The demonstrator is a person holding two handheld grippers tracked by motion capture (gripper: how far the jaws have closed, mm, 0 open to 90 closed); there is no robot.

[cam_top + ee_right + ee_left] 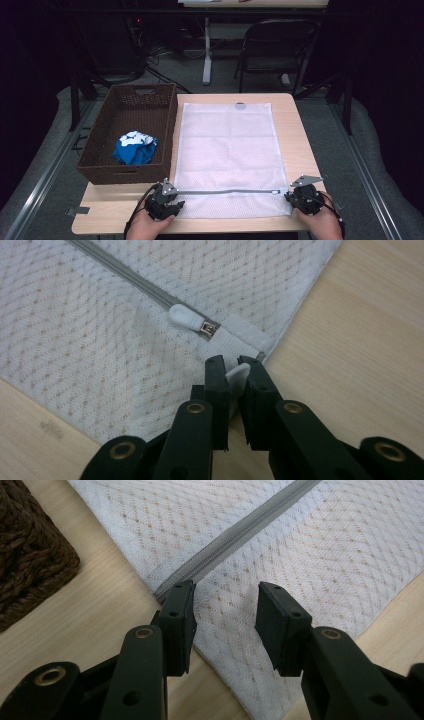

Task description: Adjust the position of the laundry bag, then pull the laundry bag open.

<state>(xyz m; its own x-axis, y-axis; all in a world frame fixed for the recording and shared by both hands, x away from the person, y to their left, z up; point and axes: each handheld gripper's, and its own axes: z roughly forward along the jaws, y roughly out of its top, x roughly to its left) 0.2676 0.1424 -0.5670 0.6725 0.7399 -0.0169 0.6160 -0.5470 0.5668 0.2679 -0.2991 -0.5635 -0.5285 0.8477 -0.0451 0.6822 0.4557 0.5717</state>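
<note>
Blue-white cloth (pixel 135 148) in brown basket (pixel 97 150); mesh bag (pixel 227 150) zipped; left gripper (pixel 225 610) open; right gripper (pixel 235 371) pinching white tab (pixel 237 375)

The worktop (pixel 300 150) is evenly lit from above in the high view, while the surrounding room is left dim and nearly black at the sides. The picture is rendered soft and grainy. In both gripper views the mesh bag (pixel 310 555) is brightly and softly lit, without glare. Faint shadows are cast beneath the black jaws, whose nearest parts are blurred.
</note>
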